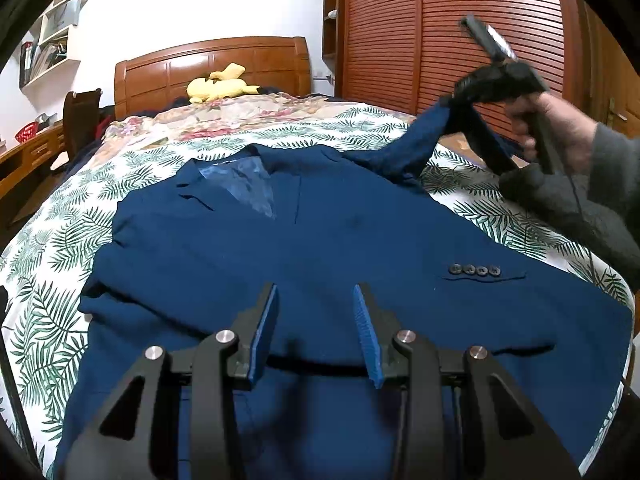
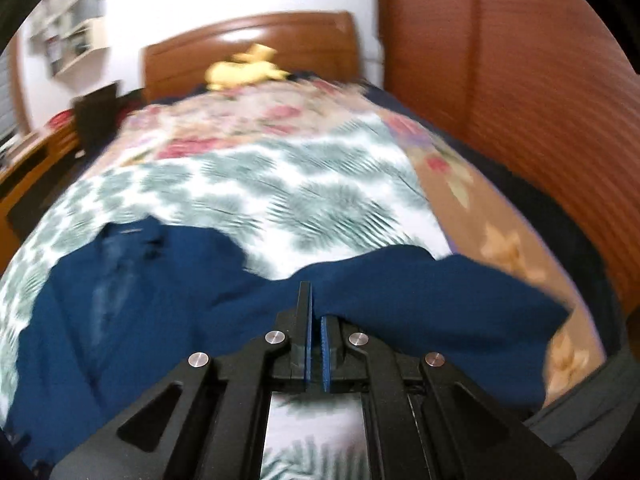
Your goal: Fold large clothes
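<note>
- A dark blue jacket (image 1: pixel 320 248) is spread front-up across a bed (image 1: pixel 60 216) covered with a green leaf-print sheet.
- The collar and shiny blue lining (image 1: pixel 244 184) are seen at the far end; a row of four dark buttons (image 1: pixel 475 269) is seen on the sleeve cuff at the near right.
- The left gripper (image 1: pixel 315 304) is held above the near part of the jacket, its blue-padded fingers spread apart with nothing between them.
- The right gripper (image 2: pixel 315 312) is pressed together on a fold of the jacket, and the cloth is lifted off the bed at the far right.
- In the right wrist view, the pinched cloth is draped to the right of the fingers; this view is blurred.
- A yellow plush toy (image 1: pixel 220 86) is seen by the wooden headboard (image 1: pixel 212 64) at the far end.
- A slatted wooden wardrobe (image 1: pixel 440 32) is seen at the right.
</note>
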